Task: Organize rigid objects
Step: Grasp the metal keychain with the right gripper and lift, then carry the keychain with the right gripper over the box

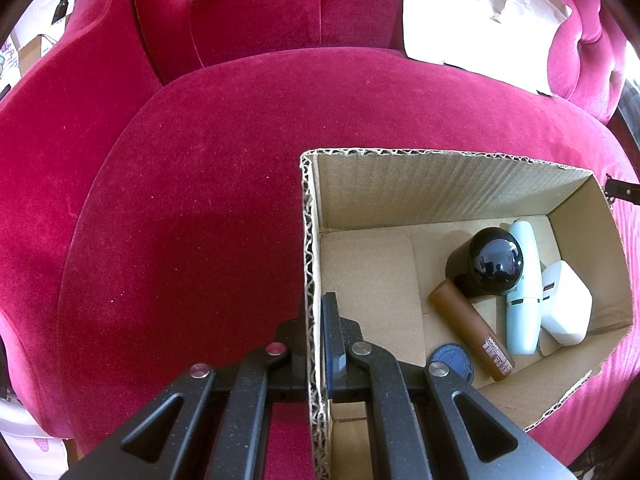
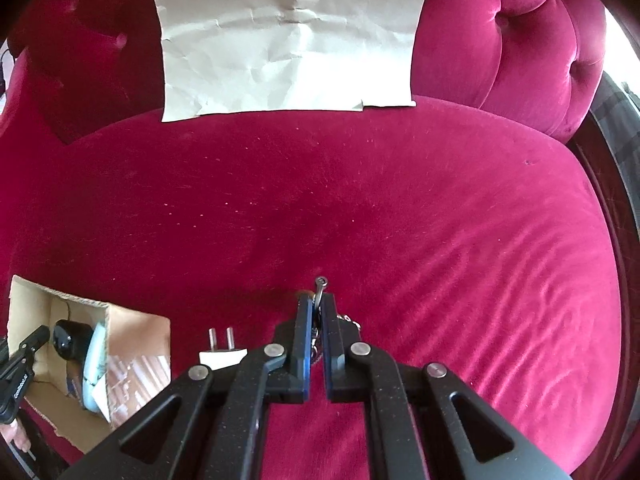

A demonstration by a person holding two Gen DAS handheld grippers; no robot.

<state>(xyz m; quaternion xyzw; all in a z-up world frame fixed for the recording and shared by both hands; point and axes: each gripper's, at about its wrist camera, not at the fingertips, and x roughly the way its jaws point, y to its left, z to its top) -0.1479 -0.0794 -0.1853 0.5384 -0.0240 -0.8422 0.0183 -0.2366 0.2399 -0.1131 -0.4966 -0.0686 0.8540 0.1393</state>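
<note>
a: the left gripper (image 1: 317, 300) is clamped on the near left wall of the open cardboard box (image 1: 440, 184), one finger outside, one inside, the corrugated edge pinched between them. the box sits on the red velvet seat (image 1: 192, 220).

b: and inside the box?

a: a glossy black round-headed object (image 1: 494, 262), a brown tube (image 1: 472, 330) lying slantwise just in front of it, a pale blue bottle (image 1: 522, 312) to its right, a white charger block (image 1: 566, 304) against the right wall, and a blue round disc (image 1: 452, 364) by the near edge.

b: the other hand?

a: the right gripper (image 2: 317, 300) is pinched narrow on a small metal ring with a chain (image 2: 322, 292); the ring's top pokes above the fingertips and chain links trail to the right behind the finger. what hangs from it is hidden, possibly a key.

b: anything loose on the seat?

a: a white two-pin plug (image 2: 222, 350) lies just left of the right gripper, pins pointing away, between it and the box. a crumpled sheet of paper (image 2: 288, 40) leans on the tufted backrest (image 2: 532, 40), well apart from everything.
</note>
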